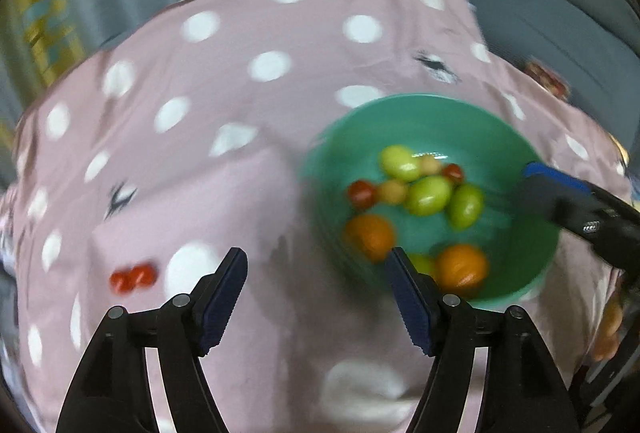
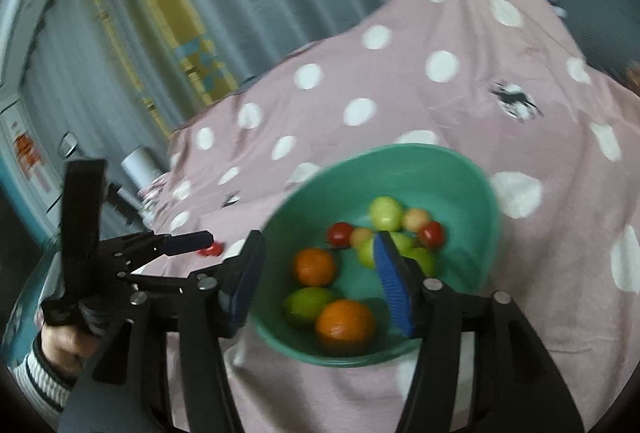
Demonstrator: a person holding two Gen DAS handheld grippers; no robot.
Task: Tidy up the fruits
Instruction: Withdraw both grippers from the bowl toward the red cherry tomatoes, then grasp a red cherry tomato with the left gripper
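On the pink dotted cloth (image 1: 240, 161) over the tabletop: a green bowl (image 1: 432, 117) with two oranges (image 1: 370, 235), green fruits (image 1: 428, 195) and small red tomatoes (image 1: 361, 192), and two more red tomatoes (image 1: 132, 277) loose well to its left. Left gripper (image 1: 318, 265) fingers wide apart, empty, above bare cloth just beside the bowl. Right gripper (image 2: 320, 265) fingers parted over the bowl's near rim, one outside, one inside, gripping nothing.

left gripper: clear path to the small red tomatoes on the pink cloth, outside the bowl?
Probably yes. The left gripper is open and empty, and the small red tomatoes lie on bare pink polka-dot cloth, left of its fingers. The green plastic bowl sits on the other side.
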